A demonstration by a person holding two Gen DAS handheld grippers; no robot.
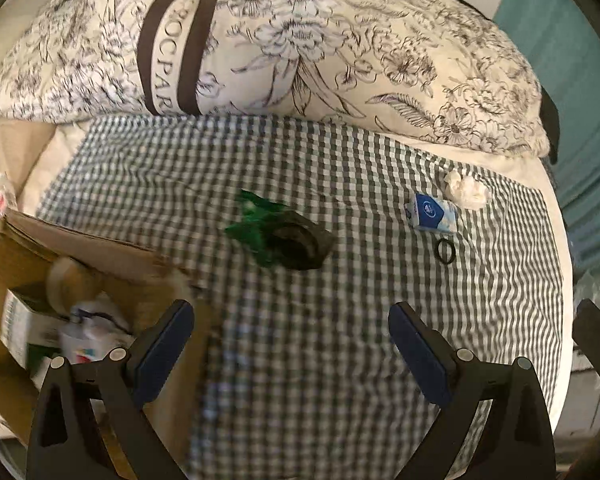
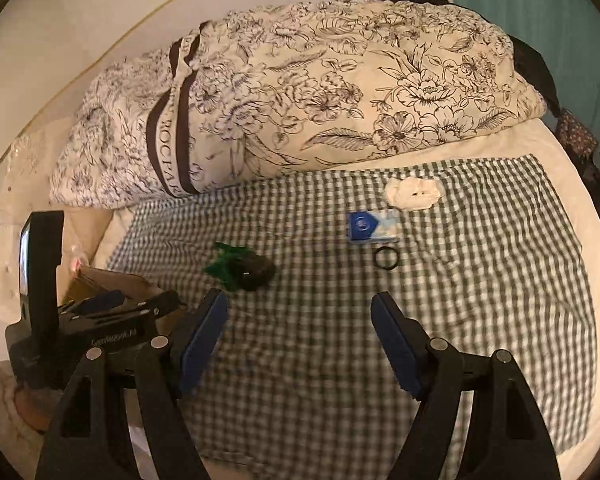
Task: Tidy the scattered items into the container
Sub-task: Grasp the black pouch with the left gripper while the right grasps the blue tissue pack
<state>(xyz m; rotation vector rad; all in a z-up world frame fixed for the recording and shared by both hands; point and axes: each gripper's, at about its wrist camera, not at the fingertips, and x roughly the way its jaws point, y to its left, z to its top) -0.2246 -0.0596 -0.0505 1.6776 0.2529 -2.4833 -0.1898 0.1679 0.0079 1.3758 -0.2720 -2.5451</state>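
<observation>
Both the left claw and right claw gape wide, empty, above a checked cloth on the bed; floral pillow beyond, cardboard box left.

We are seeing both views under dim, warm yellowish indoor light, with soft shadows and no glare. Fisheye lenses are bending the edges into dark circular borders. Motion blur is smearing the cardboard box in the left wrist view; the checkered cloth is looking slightly soft.
</observation>
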